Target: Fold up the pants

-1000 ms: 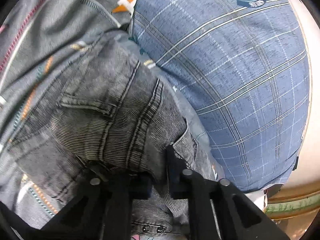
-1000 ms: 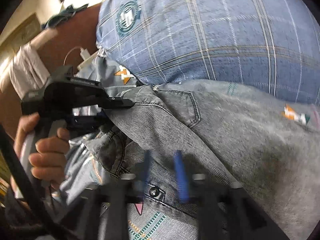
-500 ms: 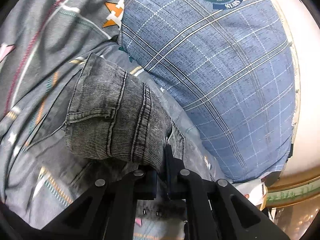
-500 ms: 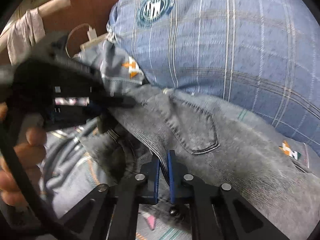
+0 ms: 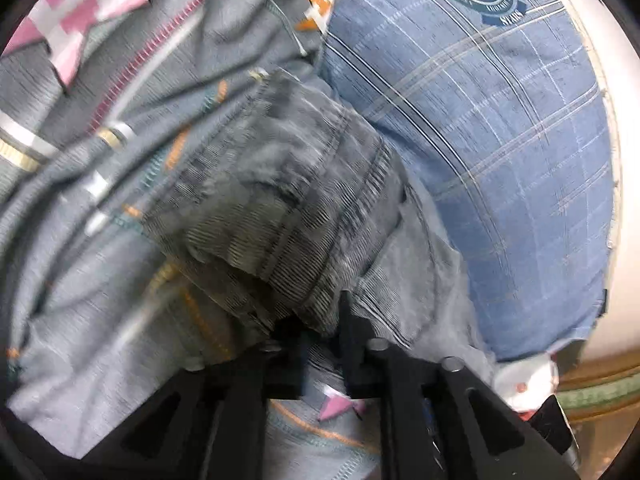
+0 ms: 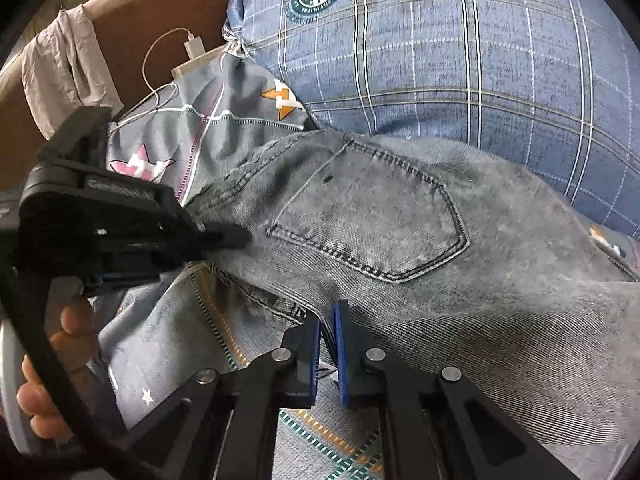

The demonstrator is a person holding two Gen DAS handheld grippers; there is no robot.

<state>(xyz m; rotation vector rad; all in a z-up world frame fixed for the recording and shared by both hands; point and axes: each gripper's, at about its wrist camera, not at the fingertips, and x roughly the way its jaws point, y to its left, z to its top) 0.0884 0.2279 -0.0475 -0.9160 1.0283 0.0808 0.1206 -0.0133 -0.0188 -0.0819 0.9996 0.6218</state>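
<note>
Two big soft things fill my view: a grey patterned bed sheet [image 6: 168,360] and a blue checked pillow [image 6: 460,48]. My grey pants [image 6: 400,248] lie on the sheet, touching the pillow. My right tongs [image 6: 328,344] are clenched on the waist edge. My left tongs [image 5: 324,332] are opening, with pants cloth between the fingers. A white charger [image 6: 194,46] sits behind.

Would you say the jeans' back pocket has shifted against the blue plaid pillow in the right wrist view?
Yes. The back pocket has slid rightward, farther beneath the blue plaid pillow and its crest.
</note>
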